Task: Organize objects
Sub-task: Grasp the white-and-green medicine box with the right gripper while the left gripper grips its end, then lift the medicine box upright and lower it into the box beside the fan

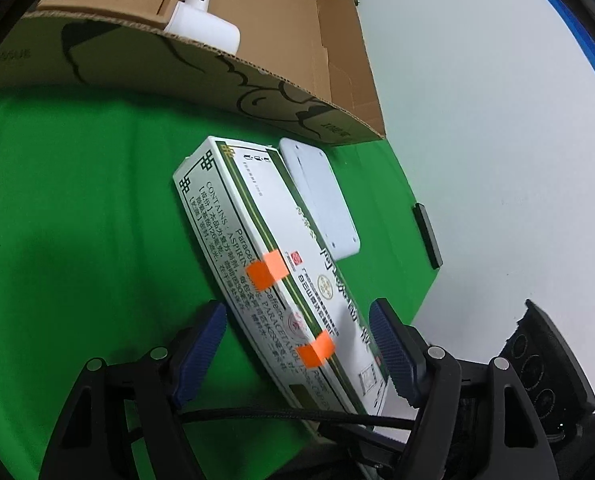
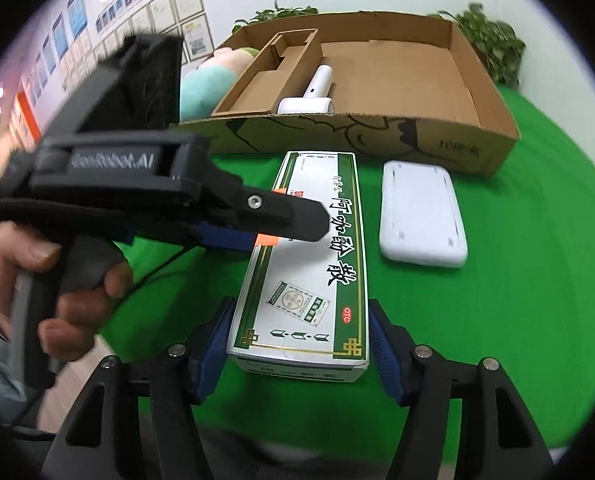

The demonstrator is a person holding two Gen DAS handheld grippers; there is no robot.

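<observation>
Blue-padded fingers of the right gripper stood apart astride the near end of the medicine box, not clearly pressing it. Left gripper fingers also stood apart around the box's other end. Box lay flat on the green counter, white pad beside it, cardboard tray behind holding a white device.

On the cloth-covered worktop the medicine box lies lengthwise, one short end toward the near edge, the other toward the cardboard tray standing along the far edge. Just right of the medicine box, apart from it, lies the flat power bank. Inside the tray, in its left part beside a cardboard insert, rests a handheld device. Behind the tray's left end sits a plush toy.
</observation>
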